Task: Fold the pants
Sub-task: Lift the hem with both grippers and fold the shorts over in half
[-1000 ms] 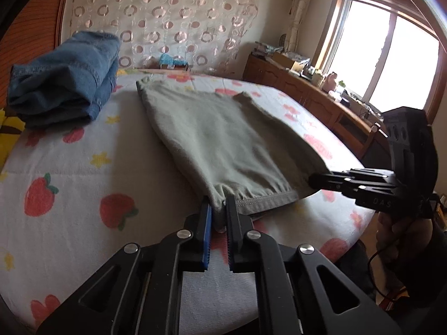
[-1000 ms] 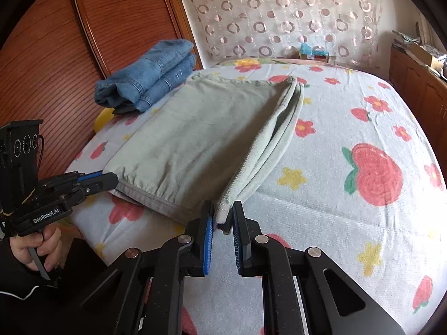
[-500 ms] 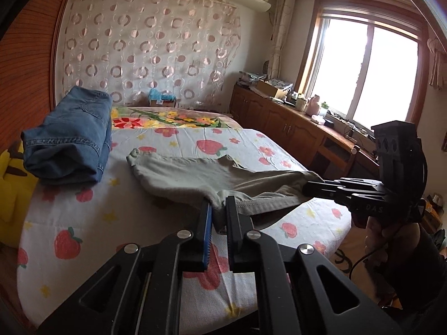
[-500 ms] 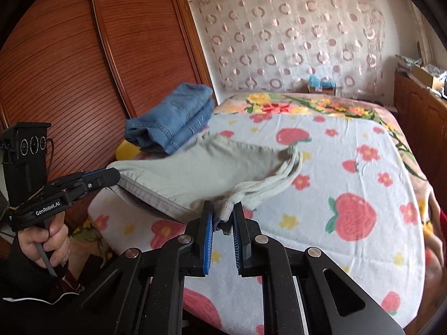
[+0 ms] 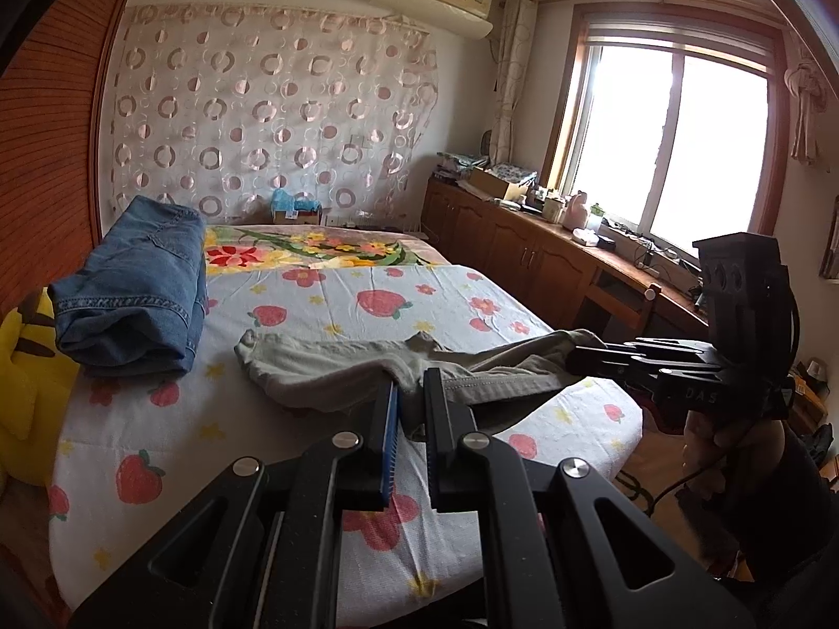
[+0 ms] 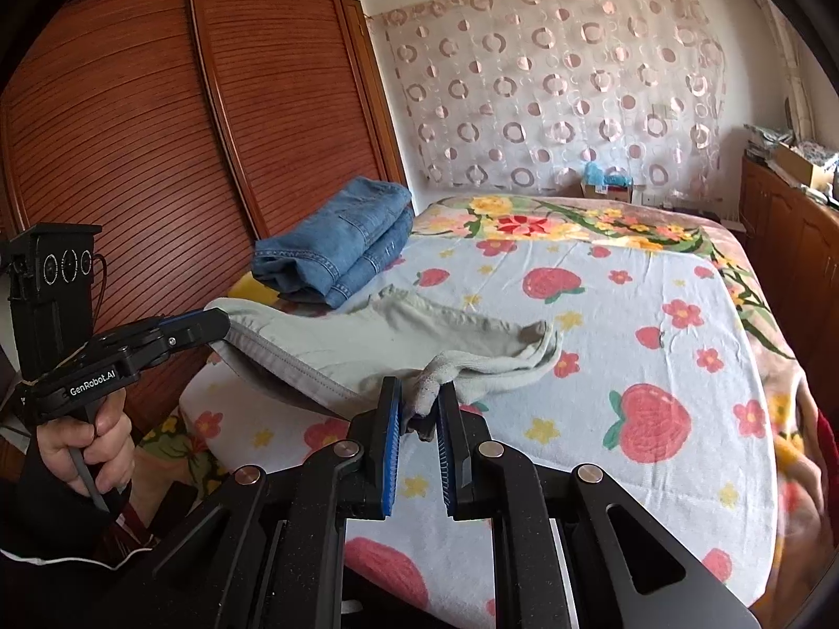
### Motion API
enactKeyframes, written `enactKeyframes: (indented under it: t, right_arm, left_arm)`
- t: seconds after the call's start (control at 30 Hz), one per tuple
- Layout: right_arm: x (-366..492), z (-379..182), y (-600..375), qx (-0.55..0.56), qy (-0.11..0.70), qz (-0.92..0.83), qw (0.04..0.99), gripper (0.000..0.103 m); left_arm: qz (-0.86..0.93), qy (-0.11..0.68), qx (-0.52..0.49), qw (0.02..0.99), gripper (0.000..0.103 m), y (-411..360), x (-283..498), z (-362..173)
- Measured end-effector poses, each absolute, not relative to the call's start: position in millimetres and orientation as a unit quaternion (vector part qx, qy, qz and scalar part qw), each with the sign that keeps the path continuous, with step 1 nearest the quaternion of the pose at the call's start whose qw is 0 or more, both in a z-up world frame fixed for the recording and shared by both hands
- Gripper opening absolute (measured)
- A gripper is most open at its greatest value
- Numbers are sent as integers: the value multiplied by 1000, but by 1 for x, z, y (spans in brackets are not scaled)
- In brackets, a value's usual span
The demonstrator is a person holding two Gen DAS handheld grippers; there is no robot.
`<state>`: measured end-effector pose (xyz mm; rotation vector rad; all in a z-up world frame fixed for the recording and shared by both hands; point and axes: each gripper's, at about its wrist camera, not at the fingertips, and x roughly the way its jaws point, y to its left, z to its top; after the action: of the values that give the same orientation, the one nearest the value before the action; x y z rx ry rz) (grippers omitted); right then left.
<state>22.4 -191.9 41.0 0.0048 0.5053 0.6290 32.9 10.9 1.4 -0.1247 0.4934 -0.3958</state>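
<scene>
The grey-green pants (image 5: 335,367) lie partly on the strawberry-print bed (image 5: 173,435), their near waistband end lifted off it. My left gripper (image 5: 410,393) is shut on one corner of the waistband. My right gripper (image 6: 419,403) is shut on the other corner; it also shows in the left wrist view (image 5: 582,356). In the right wrist view the pants (image 6: 398,335) sag between the two grippers, with the left gripper (image 6: 220,322) at the far left. The far ends of the legs rest on the bed.
Folded blue jeans (image 5: 136,288) sit on the bed's far left, by a yellow plush toy (image 5: 26,367). A wooden wardrobe (image 6: 157,157) stands left of the bed. Wooden cabinets (image 5: 524,257) with clutter run under the window on the right.
Both grippers have risen and pulled back with the waistband. The near end of the pants has come up off the bed, and the pants have slid toward the near edge.
</scene>
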Motion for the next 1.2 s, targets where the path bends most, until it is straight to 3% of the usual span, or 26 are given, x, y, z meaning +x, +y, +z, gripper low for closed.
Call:
enactKeyframes:
  t: [0.33, 0.97, 1.2]
  right_arm:
    - [17, 43, -195, -6, 226, 308, 924, 13]
    - [58, 15, -179, -24, 273, 288, 918, 13]
    - [69, 29, -174, -28, 262, 285, 922, 13]
  left_arm:
    - [-199, 229, -52, 951, 10, 11, 29, 13]
    - [-182, 311, -47, 932, 10, 3, 54, -45]
    - [-174, 289, -50, 940, 10, 10, 70, -30]
